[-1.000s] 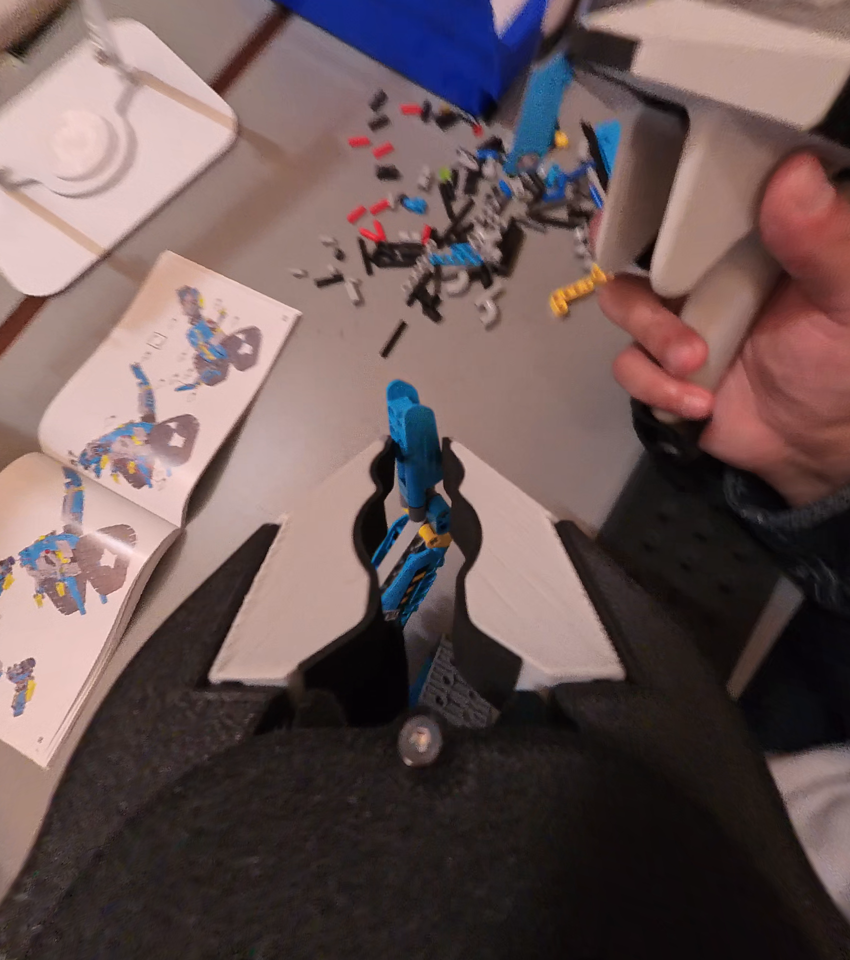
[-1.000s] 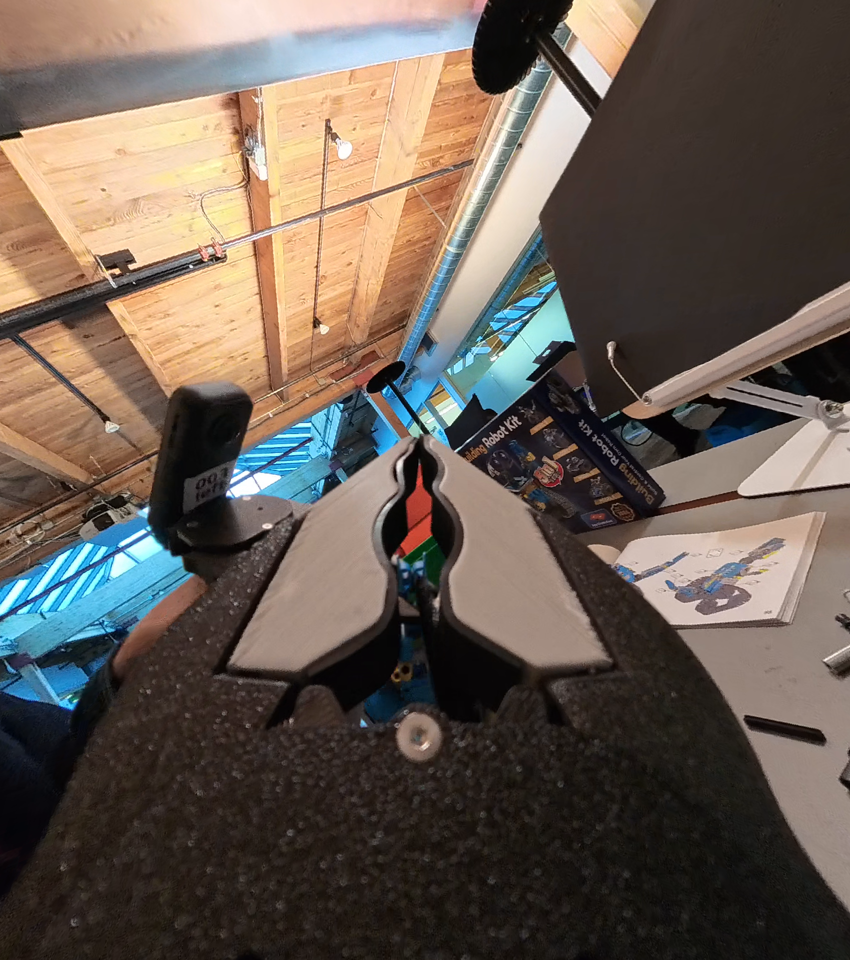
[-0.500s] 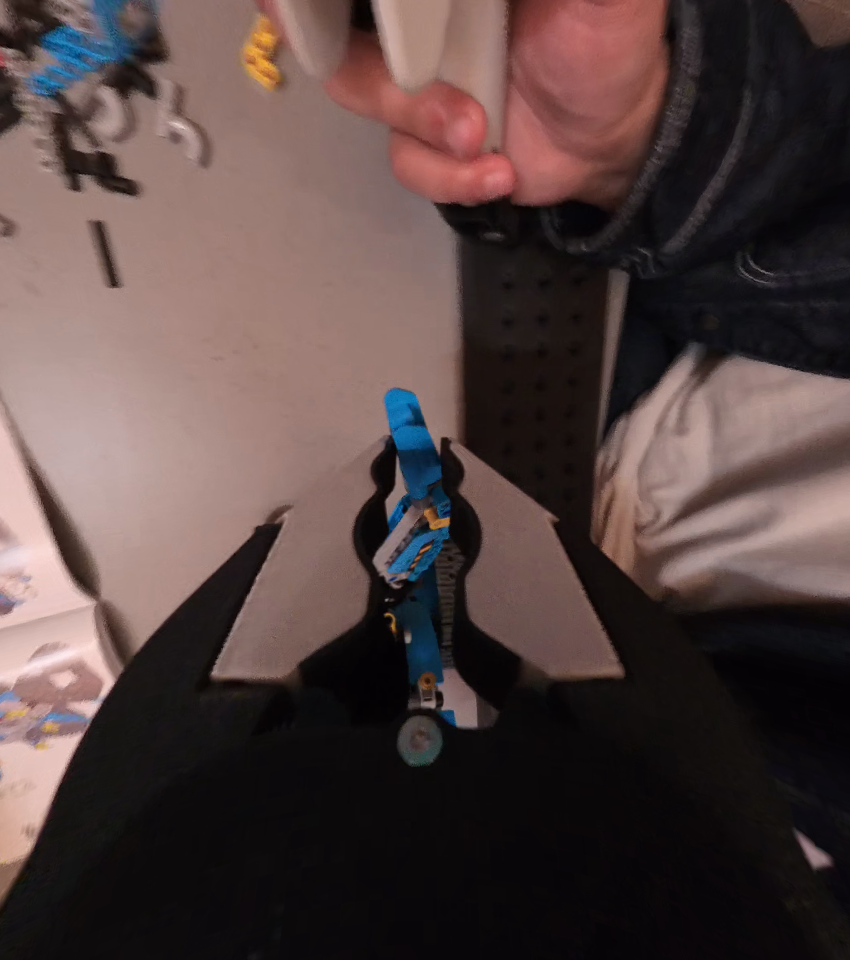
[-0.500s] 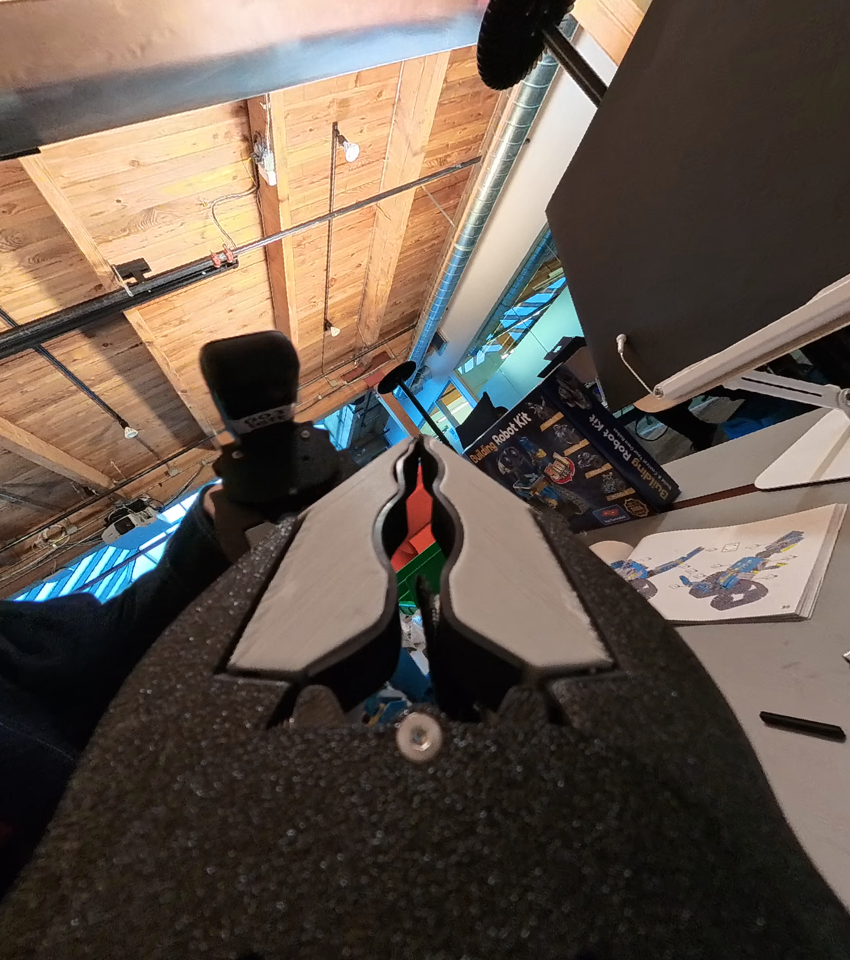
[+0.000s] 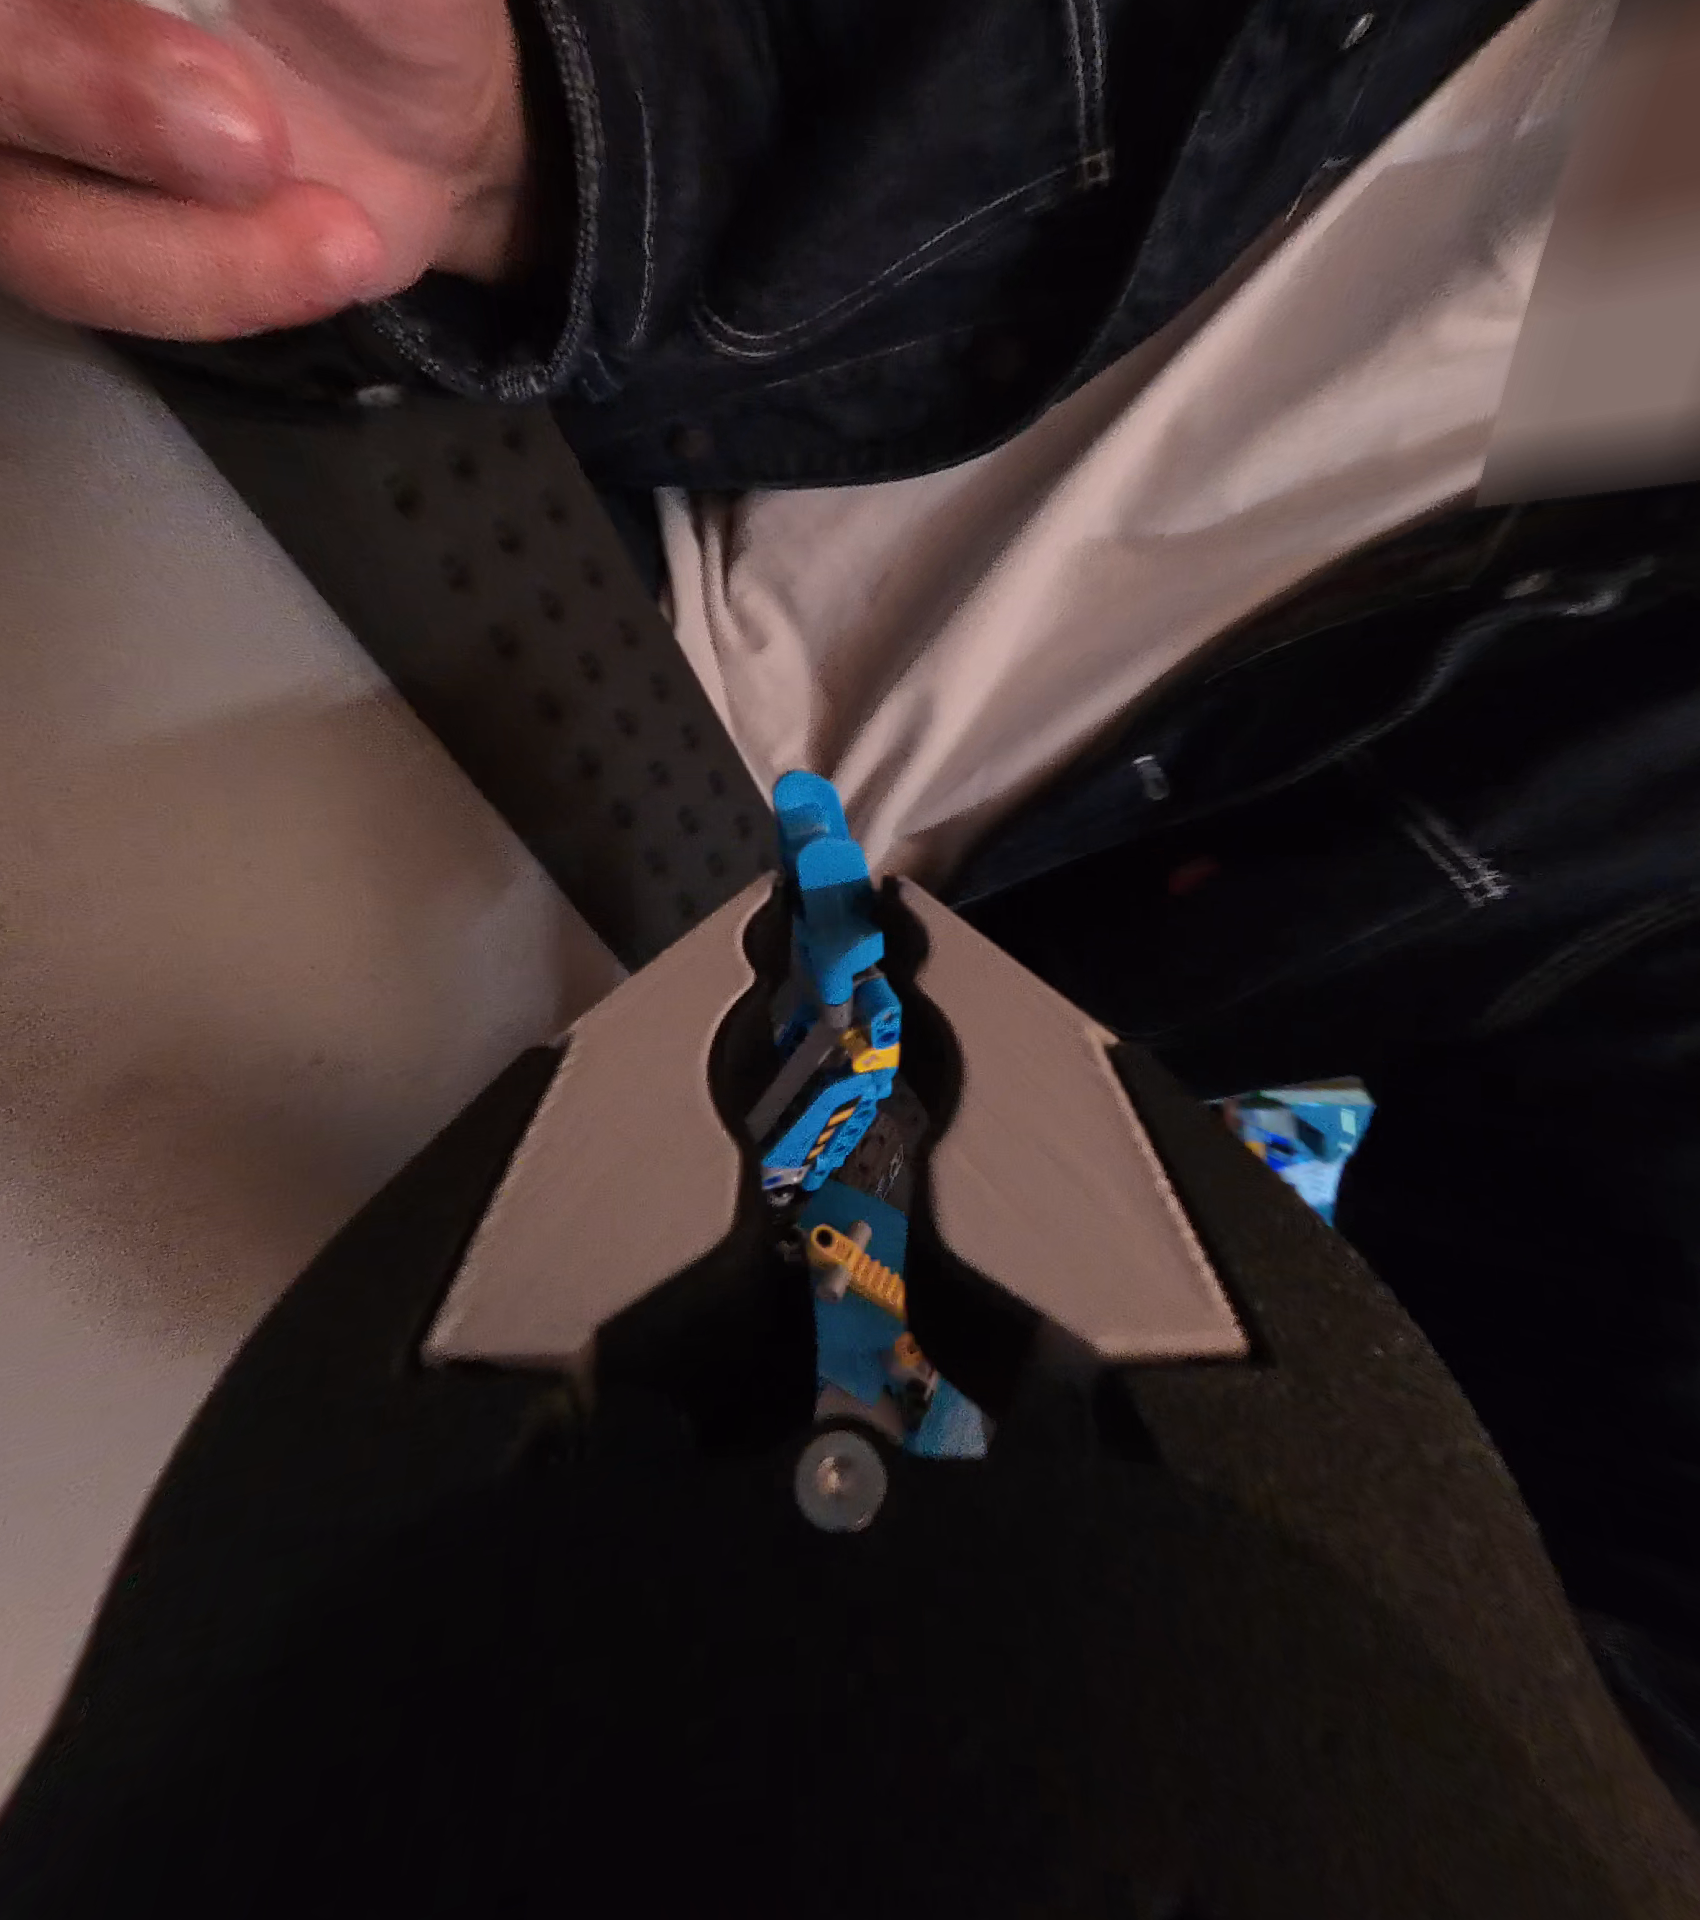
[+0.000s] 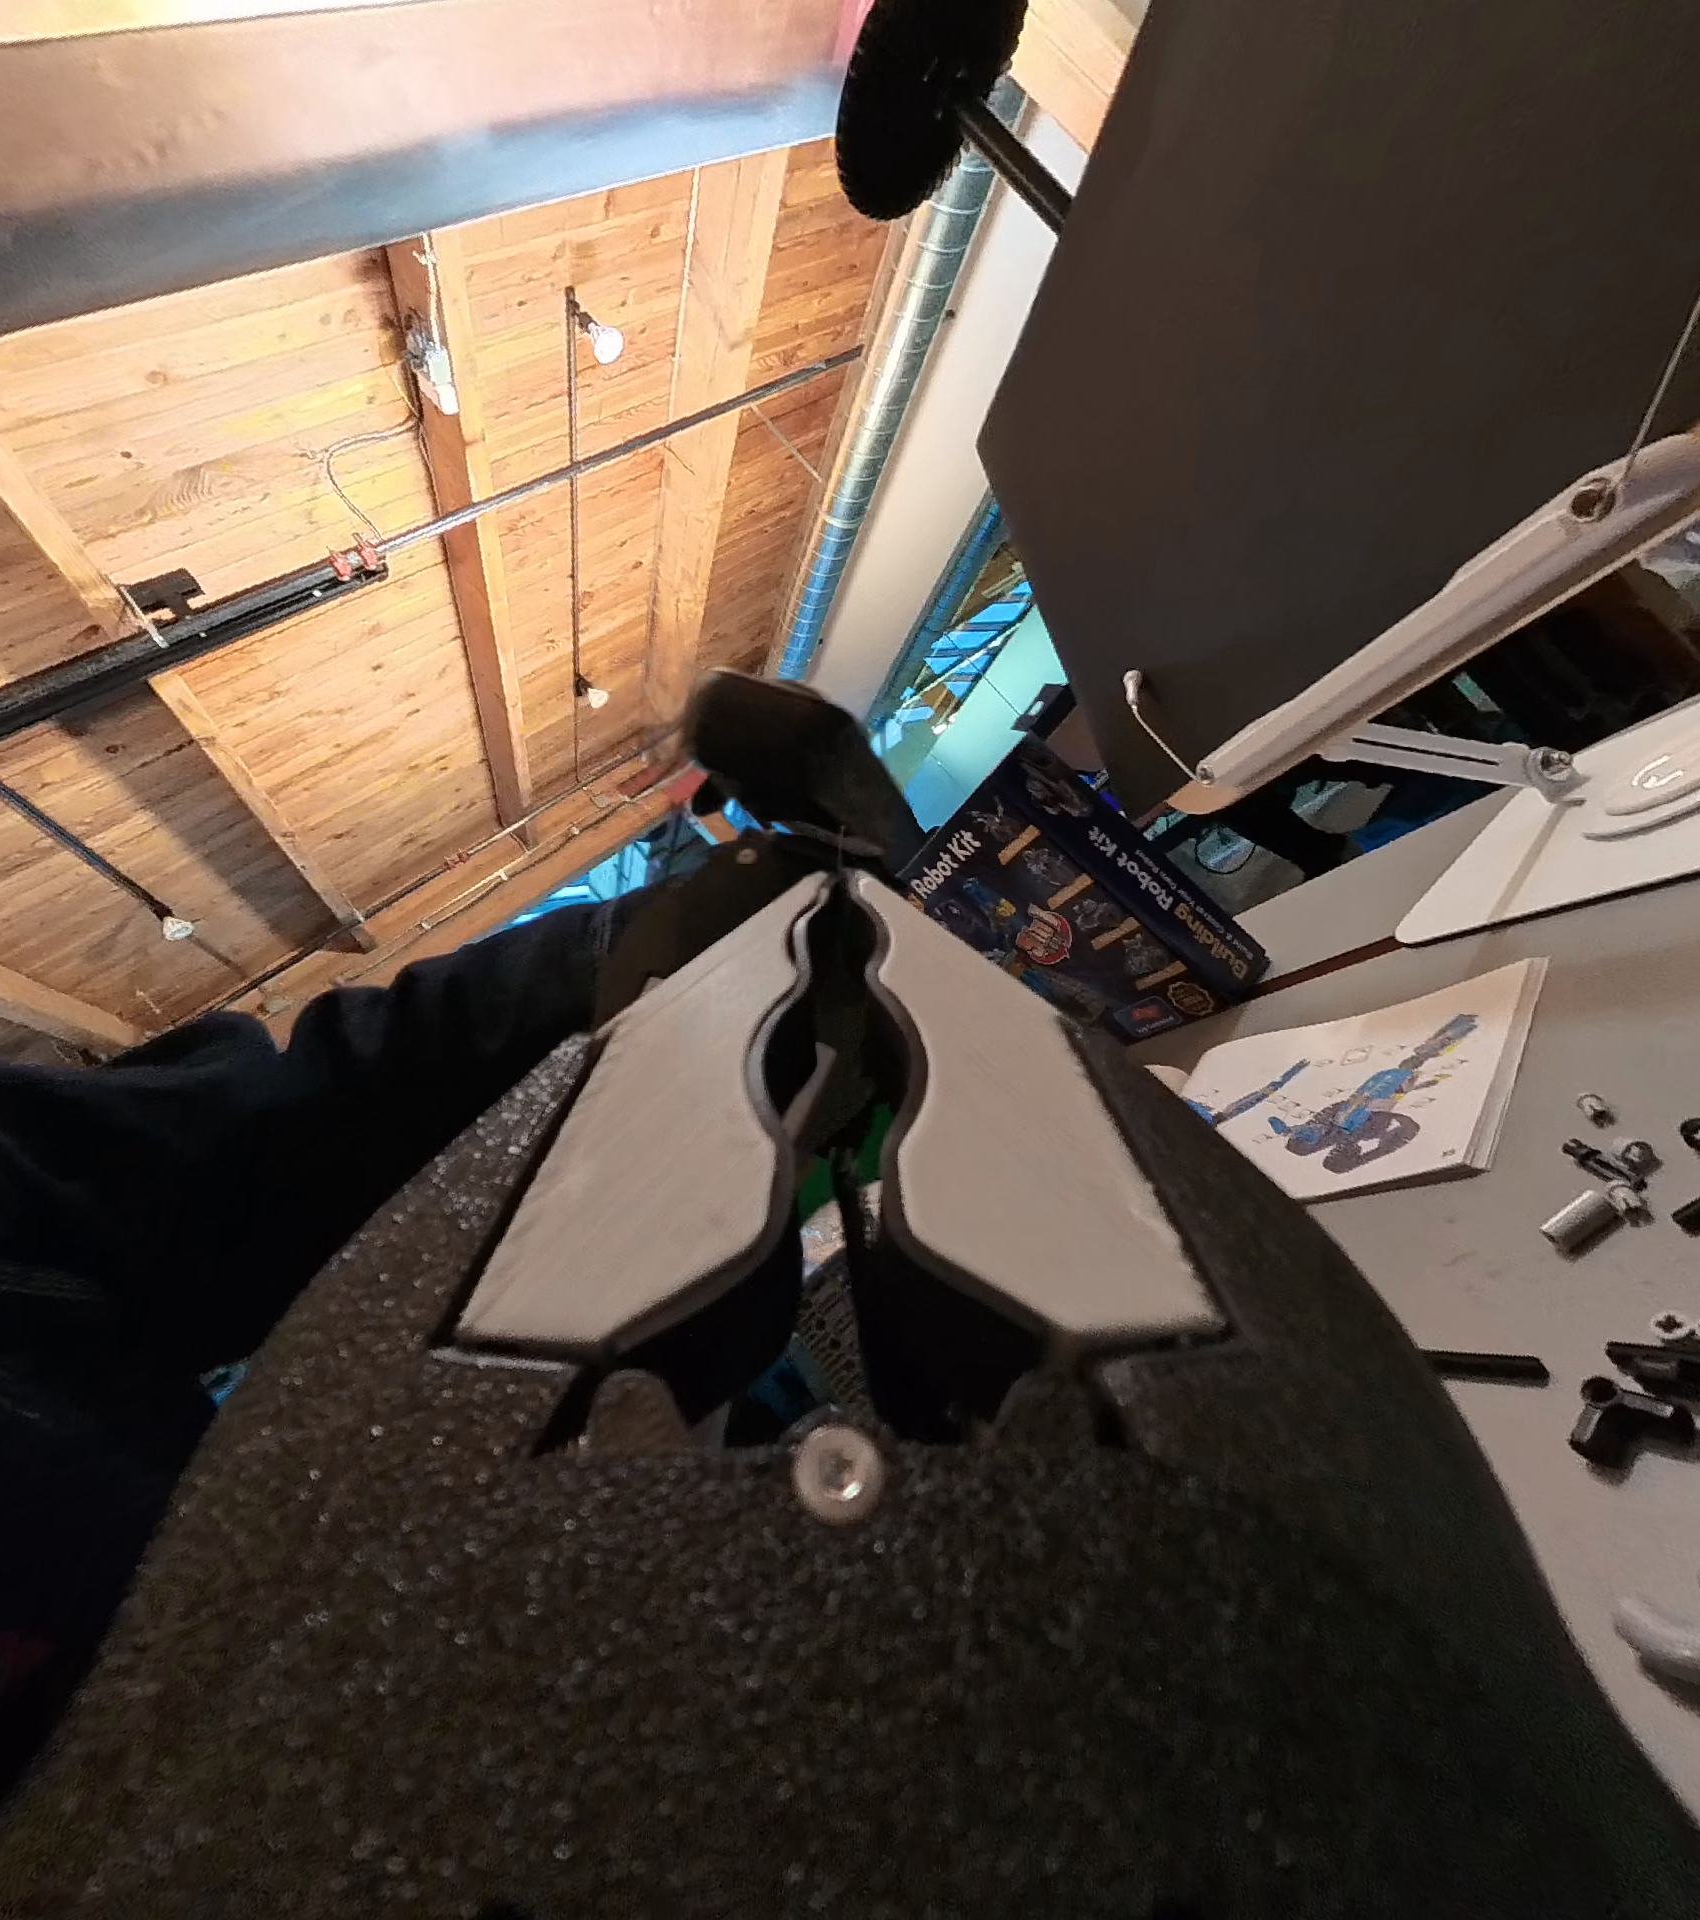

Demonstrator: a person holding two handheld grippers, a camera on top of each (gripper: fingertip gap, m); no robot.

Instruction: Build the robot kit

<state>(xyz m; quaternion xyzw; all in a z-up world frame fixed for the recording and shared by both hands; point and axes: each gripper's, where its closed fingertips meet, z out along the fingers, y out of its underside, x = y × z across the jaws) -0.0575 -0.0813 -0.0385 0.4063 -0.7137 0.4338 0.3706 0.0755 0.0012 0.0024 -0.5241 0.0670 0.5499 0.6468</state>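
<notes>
Clearly, what we have clamped between the two fingers of our left gripper [image 5: 830, 894] is a blue brick-built assembly [image 5: 830, 1049], a slim plastic model of studded beams with a yellow toothed piece and grey pins showing lower down. Its long axis runs along the fingers, and its rounded blue tip pokes out past the fingertips, pointing away from the camera toward the pale shirt [image 5: 1085, 582] of the person in front of us. The grey finger plates are smooth with wavy black inner edges, set in a grainy black foam-like body. Off to the left lies the matte grey tabletop [image 5: 98, 831], edged by a dark perforated strip [image 5: 555, 644]; above it a hand [image 5: 202, 166] emerges from a dark denim sleeve [image 5: 825, 208]. Our right gripper [image 6: 846, 894] has its fingers nearly together at the tips, and we cannot tell whether the dark shape between them is gripped or merely behind. It points up toward a wooden plank ceiling [image 6: 254, 520]. To its right, on the table, we see an open instruction booklet [image 6: 1365, 1081], a dark printed kit box [image 6: 1085, 914], and scattered black and grey plastic parts [image 6: 1656, 1351].
</notes>
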